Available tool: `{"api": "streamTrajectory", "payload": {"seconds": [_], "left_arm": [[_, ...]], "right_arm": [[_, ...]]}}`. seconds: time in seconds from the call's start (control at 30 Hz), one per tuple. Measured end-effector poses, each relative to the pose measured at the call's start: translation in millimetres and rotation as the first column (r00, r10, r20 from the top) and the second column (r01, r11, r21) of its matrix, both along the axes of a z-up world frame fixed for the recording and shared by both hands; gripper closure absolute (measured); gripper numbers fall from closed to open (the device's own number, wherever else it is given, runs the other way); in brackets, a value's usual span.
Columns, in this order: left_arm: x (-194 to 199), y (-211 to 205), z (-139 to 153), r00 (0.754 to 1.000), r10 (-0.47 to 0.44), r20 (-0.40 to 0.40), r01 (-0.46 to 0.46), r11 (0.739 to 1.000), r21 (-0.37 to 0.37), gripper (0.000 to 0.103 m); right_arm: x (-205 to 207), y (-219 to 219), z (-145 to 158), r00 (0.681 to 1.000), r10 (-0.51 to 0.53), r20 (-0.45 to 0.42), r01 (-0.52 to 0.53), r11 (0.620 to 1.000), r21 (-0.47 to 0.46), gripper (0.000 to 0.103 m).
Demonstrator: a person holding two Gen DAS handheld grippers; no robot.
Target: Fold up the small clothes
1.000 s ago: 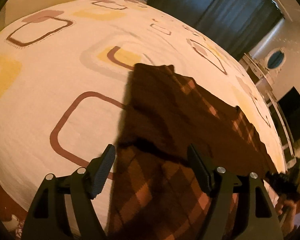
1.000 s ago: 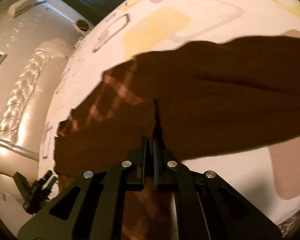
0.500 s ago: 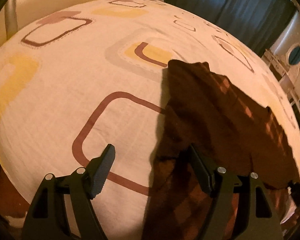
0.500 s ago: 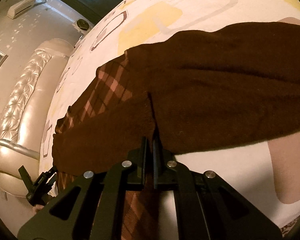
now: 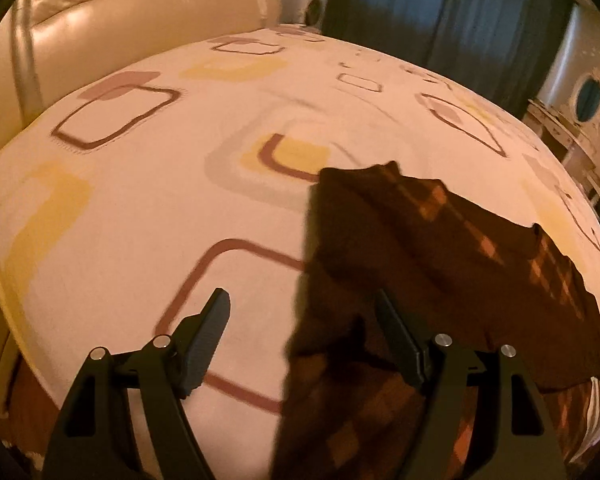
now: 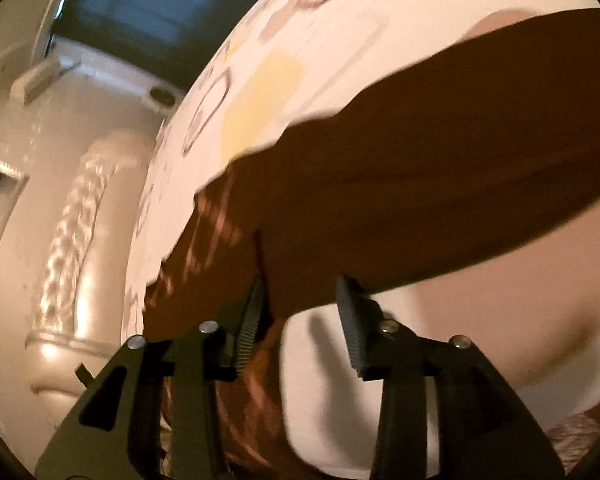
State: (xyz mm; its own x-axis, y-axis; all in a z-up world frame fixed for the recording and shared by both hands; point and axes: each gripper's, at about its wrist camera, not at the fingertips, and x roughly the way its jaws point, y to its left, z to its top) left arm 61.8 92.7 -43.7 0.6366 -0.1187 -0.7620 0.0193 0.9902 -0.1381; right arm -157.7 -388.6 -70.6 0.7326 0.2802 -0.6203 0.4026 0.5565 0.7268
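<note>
brown sweater point(image 5: 440, 264) with orange checks lies on the bed sheet point(image 5: 148, 216), which is cream with yellow patches and brown square outlines. in the left view the sweater covers the right side of the bed and its near part hangs toward the camera. the left gripper point(image 5: 302, 340) hangs over the sweater's left edge with its jaws wide apart. cloth sits between them but the pads do not squeeze it.

in the right view a long plain brown part of the sweater point(image 6: 440, 184) stretches across the sheet. the right gripper point(image 6: 300, 320) has its jaws opening now. a fold of the sweater's edge is between them, close by the left pad, and the right pad stands clear of it. a shiny padded headboard point(image 6: 68, 248) is at the left, and dark curtains point(image 5: 440, 8) hang behind the bed.
</note>
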Motion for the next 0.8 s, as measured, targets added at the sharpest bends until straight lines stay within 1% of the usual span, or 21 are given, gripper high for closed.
{"api": "streamTrajectory", "payload": {"seconds": [0.03, 0.1, 0.17, 0.2, 0.3, 0.37, 0.4, 0.5, 0.53, 0.6, 0.67, 0.7, 0.73, 0.77, 0.8], "left_arm": [[3, -4, -1, 1.000, -0.014, -0.006, 0.014, 1.000, 0.007, 0.029], [11, -13, -10, 0.998, -0.044, -0.045, 0.046, 0.998, 0.033, 0.028], [16, -17, -21, 0.995, -0.051, -0.086, 0.055, 0.998, 0.043, 0.027], [16, -17, -23, 0.996, -0.047, -0.082, 0.051, 0.998, 0.042, 0.026], [16, -14, -24, 0.996, -0.040, -0.078, 0.042, 0.999, 0.021, 0.024], [18, -13, -25, 0.996, -0.038, -0.085, 0.039, 0.999, 0.010, 0.023], [18, -13, -26, 0.995, -0.038, -0.087, 0.039, 0.999, 0.009, 0.022], [18, -17, -27, 0.995, -0.033, -0.089, 0.035, 0.999, 0.023, 0.020], [17, -18, -27, 0.996, -0.031, -0.089, 0.033, 0.999, 0.029, 0.019], [17, -21, -27, 0.996, -0.027, -0.088, 0.031, 0.999, 0.041, 0.019], [18, -21, -26, 0.996, -0.022, -0.092, 0.026, 0.999, 0.044, 0.019], [18, -21, -26, 0.995, -0.021, -0.094, 0.025, 0.999, 0.043, 0.019], [19, -21, -26, 0.995, -0.019, -0.097, 0.023, 0.999, 0.042, 0.019], [19, -21, -26, 0.995, -0.018, -0.100, 0.022, 0.999, 0.040, 0.019], [19, -21, -26, 0.994, -0.017, -0.104, 0.021, 0.999, 0.038, 0.019]], "right_arm": [[-11, -13, 2, 0.999, -0.044, 0.007, 0.044, 0.999, 0.005, 0.063], [-30, -37, 5, 0.992, -0.127, 0.023, 0.126, 0.992, 0.018, 0.062], [-56, -70, 9, 0.968, -0.249, 0.038, 0.248, 0.969, 0.017, 0.062], [-65, -82, 9, 0.955, -0.294, 0.043, 0.294, 0.956, 0.015, 0.062], [-109, -129, 9, 0.874, -0.483, 0.050, 0.483, 0.875, 0.014, 0.062], [-141, -158, 4, 0.798, -0.601, 0.038, 0.601, 0.799, 0.026, 0.062], [-158, -172, -1, 0.752, -0.658, 0.038, 0.656, 0.753, 0.048, 0.061], [-185, -196, -13, 0.675, -0.737, 0.028, 0.733, 0.675, 0.086, 0.061], [-191, -204, -19, 0.660, -0.750, 0.038, 0.743, 0.660, 0.116, 0.060], [-192, -213, -28, 0.666, -0.744, 0.046, 0.729, 0.663, 0.170, 0.057], [-188, -218, -32, 0.673, -0.738, 0.040, 0.723, 0.669, 0.175, 0.057], [-188, -220, -33, 0.668, -0.743, 0.043, 0.727, 0.664, 0.176, 0.057], [-188, -222, -34, 0.659, -0.751, 0.046, 0.734, 0.655, 0.181, 0.057], [-191, -225, -35, 0.642, -0.765, 0.050, 0.746, 0.639, 0.190, 0.057], [-196, -227, -35, 0.610, -0.790, 0.056, 0.769, 0.608, 0.197, 0.057]]}}
